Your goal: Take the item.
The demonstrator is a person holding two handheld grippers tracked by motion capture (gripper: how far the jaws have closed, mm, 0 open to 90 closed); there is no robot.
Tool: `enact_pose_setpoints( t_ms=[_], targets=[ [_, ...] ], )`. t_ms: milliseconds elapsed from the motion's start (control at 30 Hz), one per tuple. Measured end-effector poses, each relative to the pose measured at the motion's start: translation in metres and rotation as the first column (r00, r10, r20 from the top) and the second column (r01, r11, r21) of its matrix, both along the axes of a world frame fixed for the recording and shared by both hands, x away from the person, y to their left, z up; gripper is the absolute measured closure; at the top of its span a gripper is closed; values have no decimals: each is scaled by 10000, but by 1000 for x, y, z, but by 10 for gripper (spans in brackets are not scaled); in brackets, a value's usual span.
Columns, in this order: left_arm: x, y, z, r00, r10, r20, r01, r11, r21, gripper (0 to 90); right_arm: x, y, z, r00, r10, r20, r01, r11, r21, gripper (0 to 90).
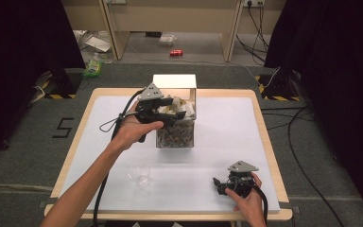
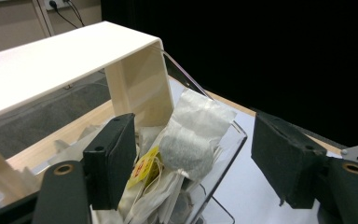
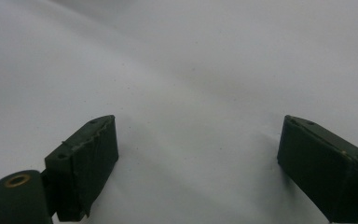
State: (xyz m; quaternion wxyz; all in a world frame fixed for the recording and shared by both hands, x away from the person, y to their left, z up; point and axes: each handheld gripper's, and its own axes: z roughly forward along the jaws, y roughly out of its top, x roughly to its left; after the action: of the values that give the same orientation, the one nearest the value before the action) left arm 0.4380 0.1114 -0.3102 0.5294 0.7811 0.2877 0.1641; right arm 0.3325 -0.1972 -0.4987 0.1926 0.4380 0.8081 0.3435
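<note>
**Left gripper poised over the tea bags, right gripper low on the table**

Your left gripper (image 1: 166, 111) sits at the open top of the clear box (image 1: 176, 135), which stands near the middle of the white table cover (image 1: 227, 142), toward its far edge. Its jaws are spread wide, pinching nothing. Between them, in the left gripper view, one tea bag (image 2: 193, 137) stands up out of the box's upper compartment, its long axis tilted up and away from you, leaning toward the box's cream lid (image 2: 74, 65), which is propped open above it. A yellow tag (image 2: 144, 167) hangs just beside your near jaw. More bags are packed below it.

Your right gripper (image 1: 228, 183) rests near the table's front right corner, well apart from the box. Its jaws are also spread, with bare white cover between them.

A clear glass (image 1: 142, 176) stands near the front edge, between your two arms.
</note>
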Motion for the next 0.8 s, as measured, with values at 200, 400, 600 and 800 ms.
enact_pose_setpoints(
  t_ms=[200, 400, 600, 800],
  targets=[
    [7, -9, -3, 9998, 160, -113, -157, 9996, 248, 301, 0, 0, 0, 10000, -18, -11, 18, 10000, -6, 128],
    [13, -15, -9, 9988, 377, -312, -359, 9978, 563, 319, 0, 0, 0, 10000, -14, -8, 14, 10000, -7, 128],
    [16, -18, -12, 9976, 526, -459, -497, 9969, 616, 375, 0, 0, 0, 10000, -9, -13, 9, 10000, -18, 128],
    [18, -18, -14, 9969, 413, -670, -366, 9969, 699, 536, 0, 0, 0, 10000, -20, -6, 20, 10000, 2, 128]
  ],
)
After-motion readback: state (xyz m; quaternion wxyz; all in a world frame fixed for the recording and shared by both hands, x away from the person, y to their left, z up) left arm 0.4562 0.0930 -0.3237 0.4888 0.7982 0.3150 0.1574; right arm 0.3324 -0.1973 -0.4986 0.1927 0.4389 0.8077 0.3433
